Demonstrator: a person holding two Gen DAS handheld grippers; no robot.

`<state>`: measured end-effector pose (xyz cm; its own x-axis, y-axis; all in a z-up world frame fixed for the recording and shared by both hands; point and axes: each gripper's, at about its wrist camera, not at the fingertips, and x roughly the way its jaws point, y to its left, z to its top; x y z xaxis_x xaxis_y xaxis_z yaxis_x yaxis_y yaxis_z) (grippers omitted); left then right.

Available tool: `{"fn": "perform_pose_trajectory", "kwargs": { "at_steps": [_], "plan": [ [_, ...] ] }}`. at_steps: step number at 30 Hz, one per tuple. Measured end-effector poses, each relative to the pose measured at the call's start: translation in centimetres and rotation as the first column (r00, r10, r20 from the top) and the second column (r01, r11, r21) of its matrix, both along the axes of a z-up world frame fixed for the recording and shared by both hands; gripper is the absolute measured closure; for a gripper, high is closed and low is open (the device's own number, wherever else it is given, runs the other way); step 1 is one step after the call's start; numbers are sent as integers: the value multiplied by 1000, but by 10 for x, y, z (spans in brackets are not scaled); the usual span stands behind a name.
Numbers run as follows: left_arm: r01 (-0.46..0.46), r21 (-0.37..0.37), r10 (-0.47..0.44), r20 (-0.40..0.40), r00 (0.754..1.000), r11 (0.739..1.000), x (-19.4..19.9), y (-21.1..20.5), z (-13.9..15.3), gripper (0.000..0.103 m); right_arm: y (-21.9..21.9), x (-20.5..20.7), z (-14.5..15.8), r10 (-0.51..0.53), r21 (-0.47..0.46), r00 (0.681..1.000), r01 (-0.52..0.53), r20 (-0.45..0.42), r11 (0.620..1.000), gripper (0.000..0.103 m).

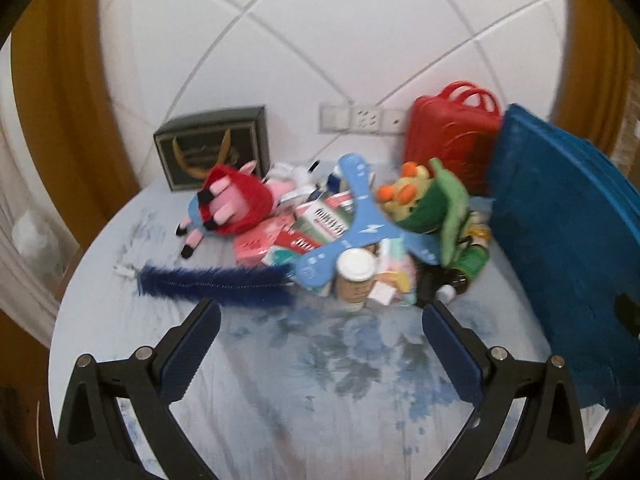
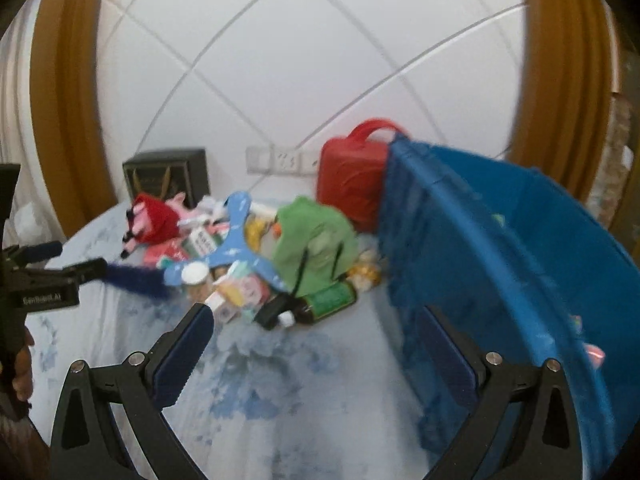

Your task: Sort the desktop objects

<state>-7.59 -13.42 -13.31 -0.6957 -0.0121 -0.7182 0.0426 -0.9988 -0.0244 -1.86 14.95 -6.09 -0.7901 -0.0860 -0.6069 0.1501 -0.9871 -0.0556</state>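
Note:
A heap of objects lies mid-table: a red and pink plush toy (image 1: 232,204), a light blue plastic boomerang (image 1: 356,228), a green plush with orange parts (image 1: 436,200), a white-capped jar (image 1: 354,276), small boxes (image 1: 320,216), a dark green-labelled bottle (image 2: 324,300) and a dark blue bottle brush (image 1: 216,284). A big blue bin (image 2: 500,256) stands at the right. My left gripper (image 1: 322,316) is open just short of the heap, holding nothing. My right gripper (image 2: 316,320) is open and empty too, its right finger in front of the bin wall. The left gripper (image 2: 78,262) also shows at the left of the right wrist view.
The table (image 1: 304,380) has a pale blue floral cloth. A dark box (image 1: 212,148) and a red carry case (image 1: 452,136) stand against the tiled wall, near a socket strip (image 1: 362,118). A hand (image 2: 20,368) holds the left tool.

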Motion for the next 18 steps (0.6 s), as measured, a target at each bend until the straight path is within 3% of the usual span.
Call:
{"fn": "perform_pose_trajectory", "kwargs": {
  "at_steps": [6,11,18],
  "plan": [
    [-21,15,20,66,998,1000,-47,-15,-31,0,-21,-52,-35,42,6,993,-43,113,999,0],
    [-19,-22,21,100,995,1000,-114,-20,-47,0,-31,-113,-58,54,7,982,-56,181,998,0],
    [-18,-114,33,135,990,993,-265,-40,-49,0,-35,-265,-75,24,21,972,-30,232,999,0]
  ]
}}
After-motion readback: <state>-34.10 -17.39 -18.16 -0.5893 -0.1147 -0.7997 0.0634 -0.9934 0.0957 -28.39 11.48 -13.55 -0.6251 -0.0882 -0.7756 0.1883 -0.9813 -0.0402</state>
